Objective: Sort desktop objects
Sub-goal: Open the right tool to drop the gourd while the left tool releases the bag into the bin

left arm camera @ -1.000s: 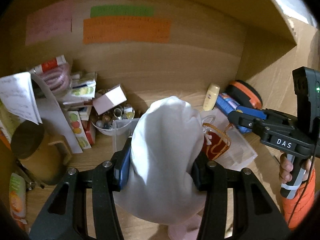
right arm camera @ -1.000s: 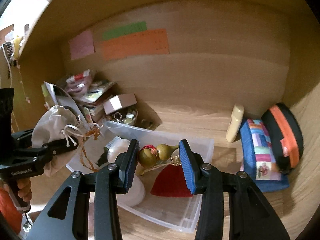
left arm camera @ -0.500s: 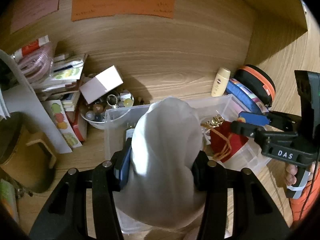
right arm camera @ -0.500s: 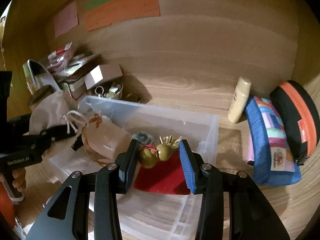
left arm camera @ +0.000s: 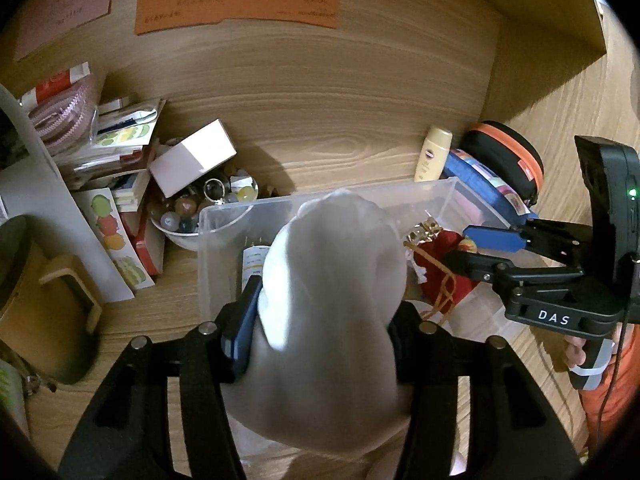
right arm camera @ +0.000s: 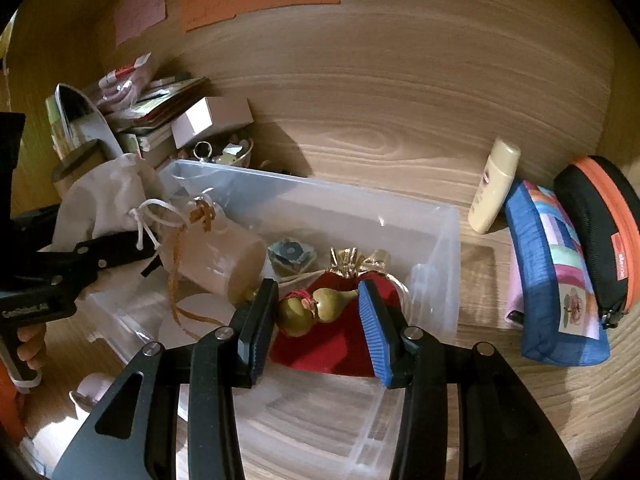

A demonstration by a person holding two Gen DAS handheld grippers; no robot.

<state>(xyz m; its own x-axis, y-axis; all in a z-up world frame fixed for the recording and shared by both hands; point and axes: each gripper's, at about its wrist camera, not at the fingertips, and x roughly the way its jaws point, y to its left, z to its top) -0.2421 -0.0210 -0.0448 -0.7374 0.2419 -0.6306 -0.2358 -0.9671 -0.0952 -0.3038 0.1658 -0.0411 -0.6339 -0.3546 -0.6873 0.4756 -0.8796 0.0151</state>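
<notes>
My left gripper (left arm camera: pixel 320 320) is shut on a white drawstring cloth pouch (left arm camera: pixel 332 312), held over the near left end of a clear plastic bin (left arm camera: pixel 224 216). The pouch also shows in the right wrist view (right arm camera: pixel 108 196), at the bin's (right arm camera: pixel 436 216) left rim. My right gripper (right arm camera: pixel 318 316) holds a small green gourd charm (right arm camera: pixel 312 310) between its fingers, low over a red pouch (right arm camera: pixel 332 352) lying in the bin. The right gripper shows in the left wrist view (left arm camera: pixel 476 248) above the red pouch (left arm camera: pixel 440 276).
A cream bottle (right arm camera: pixel 494 186), a blue patchwork case (right arm camera: pixel 556 276) and a black-and-orange case (right arm camera: pixel 604 228) lie right of the bin. A bowl of trinkets (left arm camera: pixel 200 208), a pink box (left arm camera: pixel 192 156), stacked packets and a brown mug (left arm camera: pixel 36 292) crowd the left. The wooden back wall carries paper notes.
Both grippers have moved forward and down towards the bin. The white pouch now hangs over the bin's near left end; the gourd charm sits lower over the red pouch.
</notes>
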